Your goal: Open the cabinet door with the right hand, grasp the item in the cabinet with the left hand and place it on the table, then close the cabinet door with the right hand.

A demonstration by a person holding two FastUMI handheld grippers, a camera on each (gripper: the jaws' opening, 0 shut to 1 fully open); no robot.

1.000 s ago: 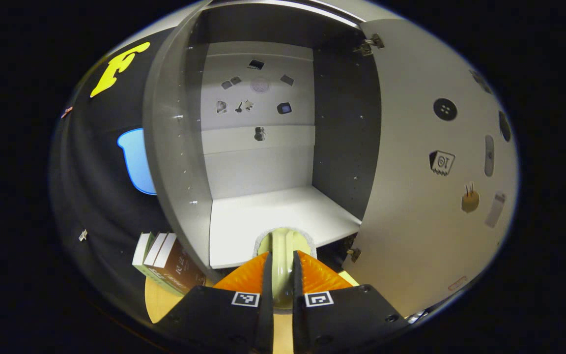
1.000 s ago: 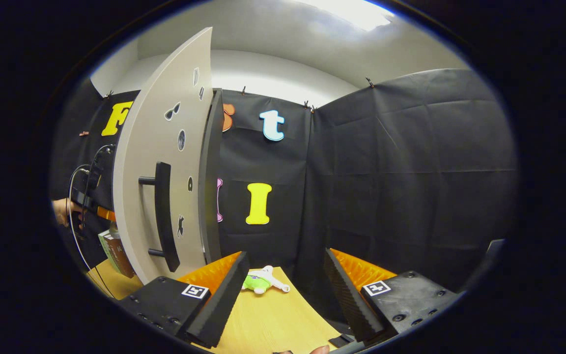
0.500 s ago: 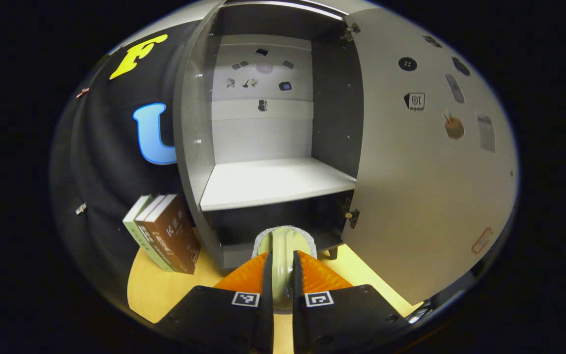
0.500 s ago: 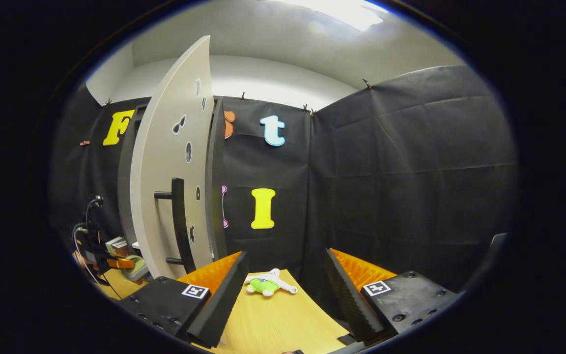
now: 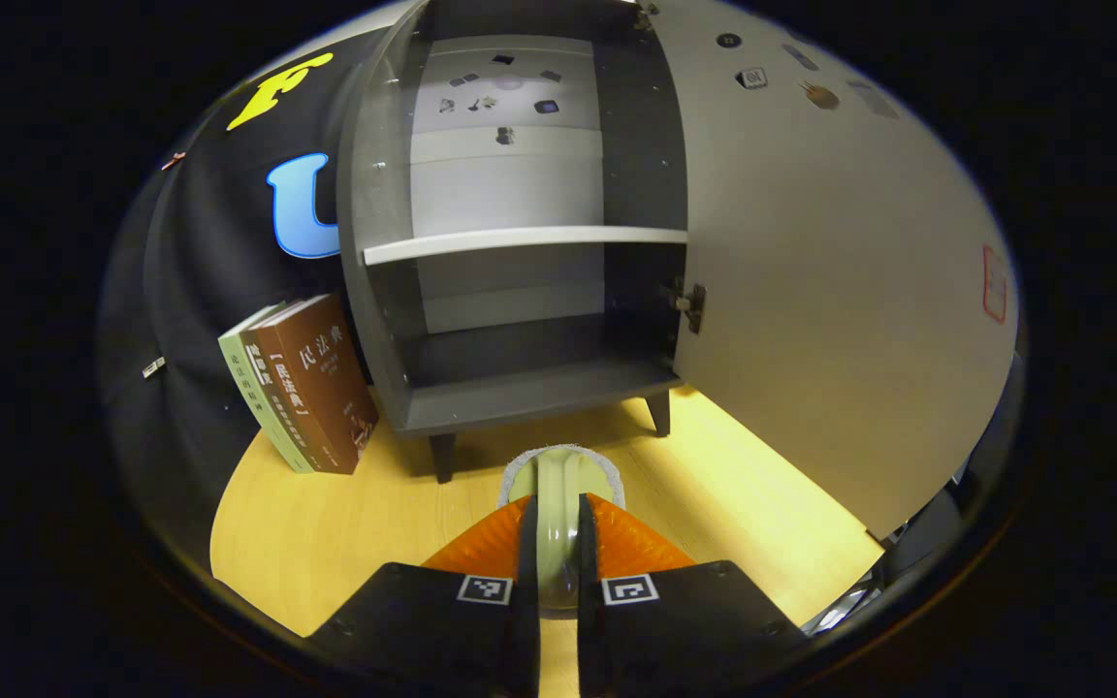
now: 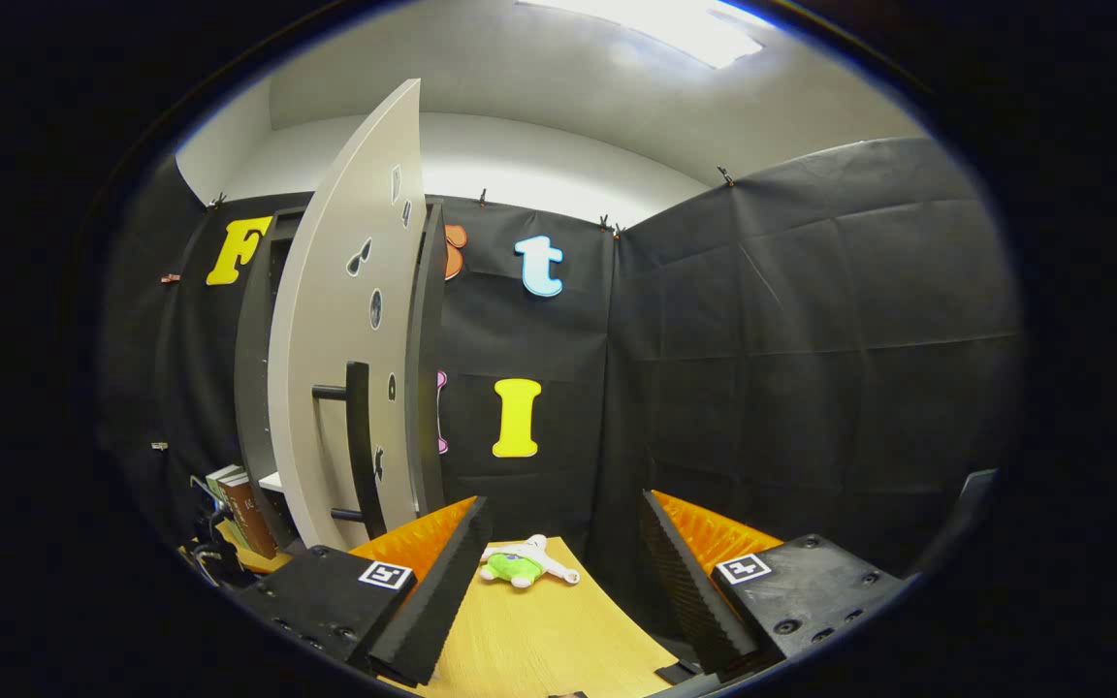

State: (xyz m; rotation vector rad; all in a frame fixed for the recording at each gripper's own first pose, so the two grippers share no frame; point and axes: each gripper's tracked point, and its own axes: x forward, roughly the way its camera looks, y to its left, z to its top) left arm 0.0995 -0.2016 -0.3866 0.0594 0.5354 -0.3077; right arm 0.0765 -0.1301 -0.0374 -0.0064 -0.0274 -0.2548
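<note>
My left gripper [image 5: 558,506] is shut on a pale green item [image 5: 559,471] with a fuzzy whitish rim, held low over the wooden table [image 5: 345,514] in front of the cabinet [image 5: 379,242]. The cabinet's door [image 5: 811,271] stands wide open to the right, and its white shelf [image 5: 520,237] and dark bottom compartment are bare. In the right gripper view my right gripper [image 6: 563,506] is open over the table [image 6: 539,630] with nothing between its fingers. The door [image 6: 340,330] stands edge-on to its left, with the dark bar handle [image 6: 358,441] a short way off.
Three books [image 5: 302,383] lean against the cloth wall left of the cabinet; the books [image 6: 240,499] also show past the door. A small green and white plush toy [image 6: 522,565] lies on the table ahead of my right gripper. Cloth walls close in the back and right.
My left gripper has drawn back out of the cabinet with the item and dropped from shelf height to just over the table. My right gripper has barely shifted and stays open.
</note>
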